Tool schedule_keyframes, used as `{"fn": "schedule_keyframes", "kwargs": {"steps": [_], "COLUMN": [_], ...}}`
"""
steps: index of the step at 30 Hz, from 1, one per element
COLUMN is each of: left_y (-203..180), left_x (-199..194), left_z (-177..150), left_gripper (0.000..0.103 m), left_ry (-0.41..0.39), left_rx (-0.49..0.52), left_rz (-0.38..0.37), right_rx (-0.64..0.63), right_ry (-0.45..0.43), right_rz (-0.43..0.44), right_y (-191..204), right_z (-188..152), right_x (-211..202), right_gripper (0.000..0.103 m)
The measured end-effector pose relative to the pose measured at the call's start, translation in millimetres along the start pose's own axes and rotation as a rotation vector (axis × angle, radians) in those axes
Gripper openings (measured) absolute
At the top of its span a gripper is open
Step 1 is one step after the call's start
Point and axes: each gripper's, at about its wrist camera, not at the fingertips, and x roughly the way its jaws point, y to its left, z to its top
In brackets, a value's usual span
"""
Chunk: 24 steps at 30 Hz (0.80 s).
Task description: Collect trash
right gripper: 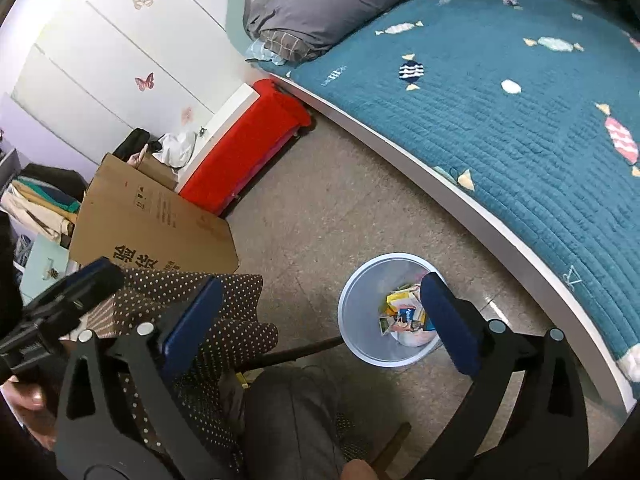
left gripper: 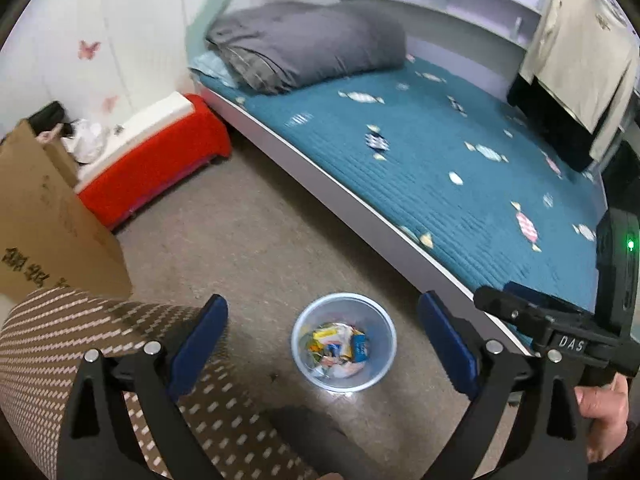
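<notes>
A pale blue round bin [left gripper: 308, 364] stands on the floor beside the bed; colourful wrappers [left gripper: 340, 346] lie inside it. In the right wrist view the bin [right gripper: 360, 320] sits just left of my right finger, with wrappers [right gripper: 404, 312] in it. My left gripper [left gripper: 322, 344] is open and empty, held high above the bin. My right gripper [right gripper: 316, 320] is open and empty, also above the floor. The right gripper's body [left gripper: 560, 332] shows at the right of the left wrist view.
A bed with a teal candy-print quilt [left gripper: 440, 152] and a grey pillow [left gripper: 312, 48] fills the right side. A red box [left gripper: 160, 160] and a cardboard box [left gripper: 44, 224] stand at the left. A dotted cushion [right gripper: 208, 320] and my grey-trousered leg [right gripper: 292, 420] are below.
</notes>
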Motion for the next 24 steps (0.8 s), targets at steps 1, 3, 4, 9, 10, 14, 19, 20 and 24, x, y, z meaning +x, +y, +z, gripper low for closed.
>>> {"fn": "schedule_keyframes", "kwargs": {"steps": [1,3,4,9,10,14,19,20,24], "left_y": [1,3,5,11,13,18,27,30,38], "left_x": [-9,-32,-45,-101,-115,-157,-206,-217,-258], "left_z": [-2,-11,-16,-41,-49,-75,-109,-116,-146], "left_gripper": [0.094,0.094,0.094,0.096,0.097,0.097,0.097,0.097,0.097], "left_ry": [-0.020,-0.067,-0.091,-0.205,-0.231,-0.307,-0.361,-0.371,-0.435], "left_rx": [-0.007,-0.026,-0.033,-0.078,-0.092,-0.132,-0.188,-0.208,-0.274], "left_rz": [0.006,0.025,0.041,0.102,0.126,0.194,0.303,0.319,0.408], "right_rx": [-0.013,-0.037,-0.049,-0.149,-0.175,-0.255,-0.387,-0.411,-0.494], "right_ry": [-0.001,-0.008,-0.012,-0.048,-0.060,-0.108,-0.184,-0.199,-0.268], "right_rz": [0.000,0.009,0.012,0.019,0.022,0.013,0.031,0.037,0.048], "right_y": [7,21,27,72,84,123,176,186,221], "right_z": [-2,-7,-9,-23,-27,-41,-66,-72,-93], "right_x": [-5,-15,-19,-53,-61,-91,-131,-140,-169], "right_gripper": [0.097,0.097,0.097,0.097,0.097,0.097,0.097,0.097,0.097]}}
